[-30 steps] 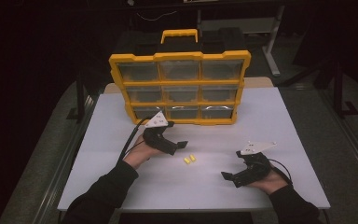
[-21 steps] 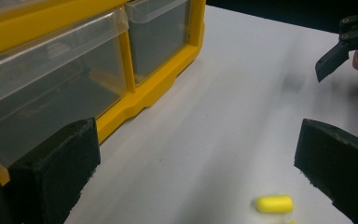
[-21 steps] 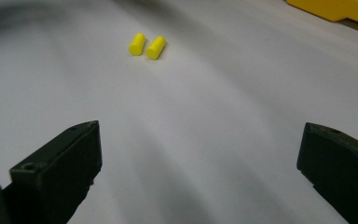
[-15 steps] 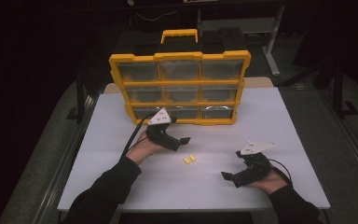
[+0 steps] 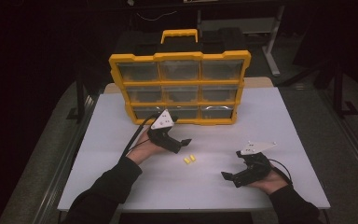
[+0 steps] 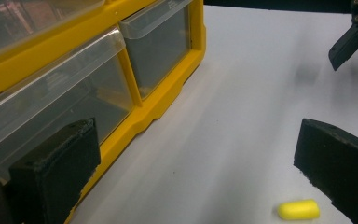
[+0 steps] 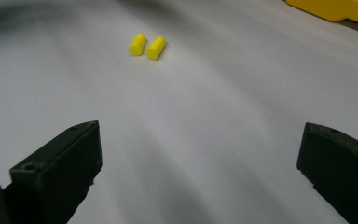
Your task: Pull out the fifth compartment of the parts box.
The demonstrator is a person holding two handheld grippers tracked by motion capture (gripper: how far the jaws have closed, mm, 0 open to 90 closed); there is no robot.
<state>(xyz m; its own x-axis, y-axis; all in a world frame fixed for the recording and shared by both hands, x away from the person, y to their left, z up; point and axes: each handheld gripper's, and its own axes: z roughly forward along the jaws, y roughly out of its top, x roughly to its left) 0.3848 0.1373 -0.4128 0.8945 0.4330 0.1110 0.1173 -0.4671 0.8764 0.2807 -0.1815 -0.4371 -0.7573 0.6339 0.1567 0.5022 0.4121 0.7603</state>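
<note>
White tabletop point(image 5: 121, 177) w/ two small yellow foam earplugs point(image 5: 189, 160) lying side by side betw. the tongs; left tongs point(image 5: 182, 143) just beside them, right tongs point(image 5: 228, 176) farther off; both wide open, empty.

White table point(image 5: 298, 121), dark room, grey floor point(image 5: 349, 140)

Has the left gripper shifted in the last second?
Yes. The left gripper has moved slightly away from the person, toward the yellow organizer; its grey plate now overlaps the bottom drawer row.

2 yellow earplugs point(image 5: 189, 159), 1 organizer point(image 5: 180, 87) – 9 drawers, 2 grippers point(image 5: 184, 142)
</note>
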